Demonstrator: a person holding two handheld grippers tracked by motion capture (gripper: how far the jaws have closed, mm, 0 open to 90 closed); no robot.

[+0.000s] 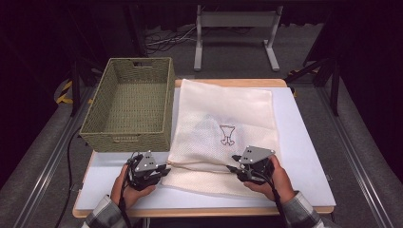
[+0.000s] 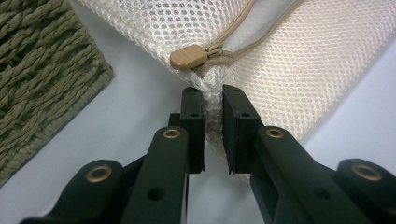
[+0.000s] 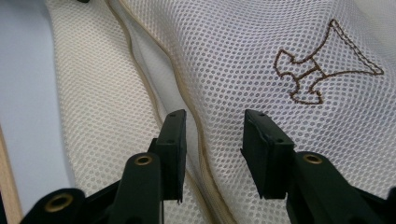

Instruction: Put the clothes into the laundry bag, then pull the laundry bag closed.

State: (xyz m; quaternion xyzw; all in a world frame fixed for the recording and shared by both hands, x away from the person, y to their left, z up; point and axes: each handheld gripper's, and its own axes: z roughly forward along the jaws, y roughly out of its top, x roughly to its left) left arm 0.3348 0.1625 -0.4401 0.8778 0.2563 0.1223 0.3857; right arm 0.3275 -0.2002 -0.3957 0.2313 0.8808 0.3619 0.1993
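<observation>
We pinch the mesh bag's (image 1: 223, 133) corner in our left gripper (image 2: 213, 100), while our right gripper (image 3: 212, 123), spread, straddles its opening hem just ahead.

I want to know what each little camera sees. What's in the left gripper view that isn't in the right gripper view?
The left gripper view has the tan cord stopper, the woven basket and the left gripper pinching the bag's corner. The right gripper view has the brown stitched picture and the right gripper, its jaws apart over the mesh. Both show the cream mesh bag and the white table.
</observation>
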